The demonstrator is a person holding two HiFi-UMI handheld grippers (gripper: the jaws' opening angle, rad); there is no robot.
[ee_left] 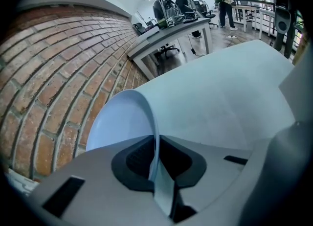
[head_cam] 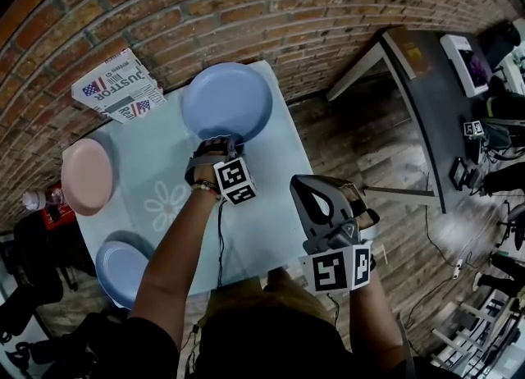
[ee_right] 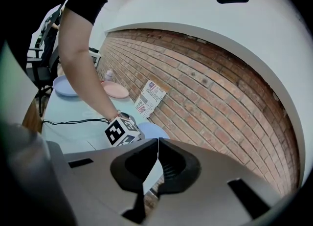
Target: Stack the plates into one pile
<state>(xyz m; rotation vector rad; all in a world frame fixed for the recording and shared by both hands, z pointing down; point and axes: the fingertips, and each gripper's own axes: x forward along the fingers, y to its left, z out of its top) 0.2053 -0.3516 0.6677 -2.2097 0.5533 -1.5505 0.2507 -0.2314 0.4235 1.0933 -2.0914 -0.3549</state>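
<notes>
Looking down, we see three plates lying well apart on the bench [head_cam: 271, 164]: a big blue plate [head_cam: 227, 100] at the far end near the brick wall [head_cam: 246, 8], a pink plate [head_cam: 85, 175] at the left edge, and a small blue plate [head_cam: 120, 271] at the near left corner. None lies on another. The bench wears a pale blue cloth with a flower printed on it.

Our left tool [ee_left: 157, 146] is narrow and clamped on the near rim of the big blue plate; in the left gripper view the rim runs straight in between the two pads. We cannot tell whether that plate has left the cloth. Our bare left forearm stretches forward over the middle of the bench, with the marker cube just behind the grip.

Our right tool [ee_right: 157, 142] has its jaws together with nothing between them. It hangs off the near right corner of the bench, over the wooden floor [head_cam: 361, 148], and points up toward the wall.

A folded newspaper [head_cam: 119, 86] leans at the foot of the wall, left of the big blue plate and apart from it. A bottle [head_cam: 37, 198] stands beyond the left edge, beside the pink plate. A dark desk [head_cam: 435, 98] stands off to the right. Between the big blue plate and the other two lies only bare cloth and our own left arm.
</notes>
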